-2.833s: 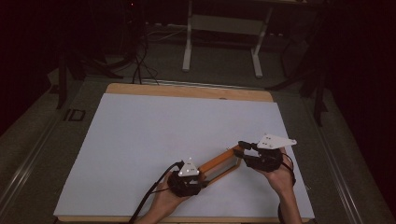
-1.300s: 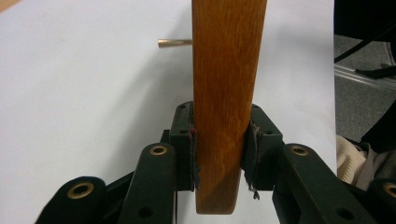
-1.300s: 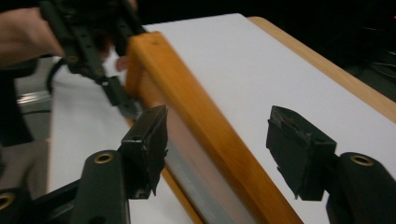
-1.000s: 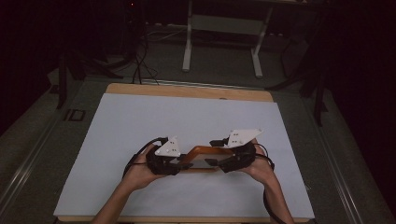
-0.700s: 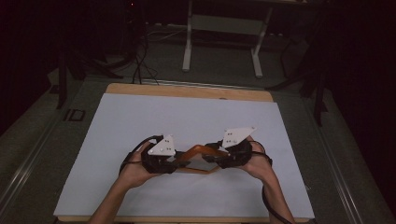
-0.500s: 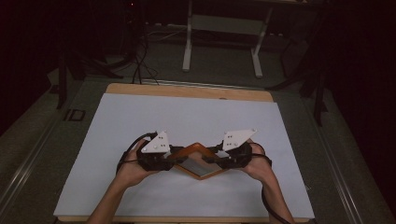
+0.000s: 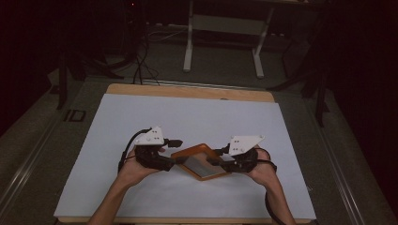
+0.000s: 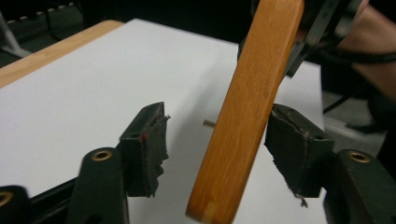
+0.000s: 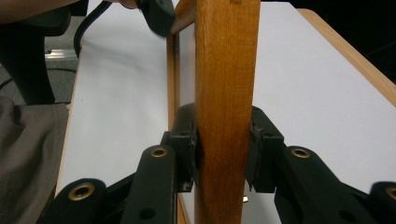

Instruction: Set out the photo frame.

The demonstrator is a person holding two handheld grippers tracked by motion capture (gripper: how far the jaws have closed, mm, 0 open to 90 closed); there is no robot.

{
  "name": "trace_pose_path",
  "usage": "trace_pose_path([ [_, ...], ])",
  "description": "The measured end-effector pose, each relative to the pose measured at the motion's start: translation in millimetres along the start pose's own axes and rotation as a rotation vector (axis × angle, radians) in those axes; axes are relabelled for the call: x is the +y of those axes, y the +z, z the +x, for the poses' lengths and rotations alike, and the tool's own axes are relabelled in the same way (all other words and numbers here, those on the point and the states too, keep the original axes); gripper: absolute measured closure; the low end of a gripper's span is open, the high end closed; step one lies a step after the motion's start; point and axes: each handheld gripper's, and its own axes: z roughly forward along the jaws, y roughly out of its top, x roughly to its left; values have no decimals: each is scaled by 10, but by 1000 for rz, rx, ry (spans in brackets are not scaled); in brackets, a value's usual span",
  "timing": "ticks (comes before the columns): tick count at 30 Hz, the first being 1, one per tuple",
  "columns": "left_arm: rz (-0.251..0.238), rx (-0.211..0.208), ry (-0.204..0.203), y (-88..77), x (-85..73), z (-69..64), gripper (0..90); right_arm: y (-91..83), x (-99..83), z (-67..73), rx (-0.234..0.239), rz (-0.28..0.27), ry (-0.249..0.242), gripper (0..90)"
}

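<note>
Right tongs clamped on wooden picture frame, pads pressing both faces of one side rail: sole grip now, keeping frame propped above counter.

Left tongs just opened wide; opposite rail stands between pads untouched, gap either side. Judged a handover: release once other side secure.

Frame tilted, glass pane up, between both hands, over near-middle of white sheet. Sheet covers wooden counter top; bare wood strip beyond frame.
</note>
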Motion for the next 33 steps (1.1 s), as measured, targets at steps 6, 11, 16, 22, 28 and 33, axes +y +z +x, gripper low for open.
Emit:
trace_pose_path([
  [6,-80,-20,-79,-122,-63,108,340,-63,-75,-4,-13,-7,18,683],
  [11,-75,-15,-103,-108,-128,141,330,-89,-124,-6,-21,-21,35,683],
  [16,-55,-13,-106,-66,-154,117,330,-120,-180,-5,-29,-33,57,683],
  [22,-29,-19,-104,6,-193,80,329,-160,-248,-7,-35,-45,83,682],
  [28,-2,-30,-99,114,-220,39,329,-179,-281,-10,-39,-48,89,681],
  [33,34,-39,-97,243,-263,3,331,-195,-306,-19,-40,-48,97,681],
])
